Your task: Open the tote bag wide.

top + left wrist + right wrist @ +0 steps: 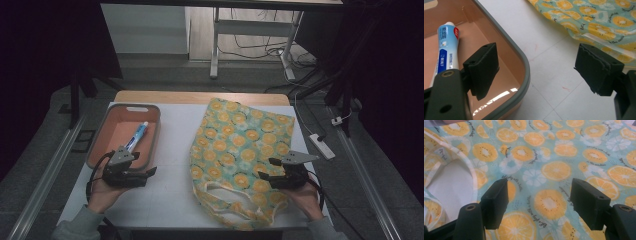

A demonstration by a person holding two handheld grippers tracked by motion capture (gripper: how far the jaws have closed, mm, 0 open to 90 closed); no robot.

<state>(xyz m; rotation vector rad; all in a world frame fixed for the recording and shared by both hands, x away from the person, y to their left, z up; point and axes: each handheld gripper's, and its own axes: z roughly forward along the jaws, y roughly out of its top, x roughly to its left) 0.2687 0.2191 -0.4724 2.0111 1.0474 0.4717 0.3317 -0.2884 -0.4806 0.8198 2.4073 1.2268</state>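
The bench carries a white work surface with two items laid side by side. At the left stands a shallow pink tray with a grey rim; a toothpaste tube lies inside it, resting flat on the tray floor near the right wall. At the right lies a fabric bag printed with orange slices on a pale green ground, spread flat, with its handles toward the near edge of the bench. The left gripper is held at the near right corner of the tray, its jaws released and spread wide with nothing between them; in the left gripper view one jaw hangs over the tray interior and the other over bare bench, straddling the grey rim, with the tube lying beyond the jaw over the tray. The right gripper is held over the near right part of the bag, jaws likewise released and wide apart, with printed cloth visible between and below them and no fabric pinched.
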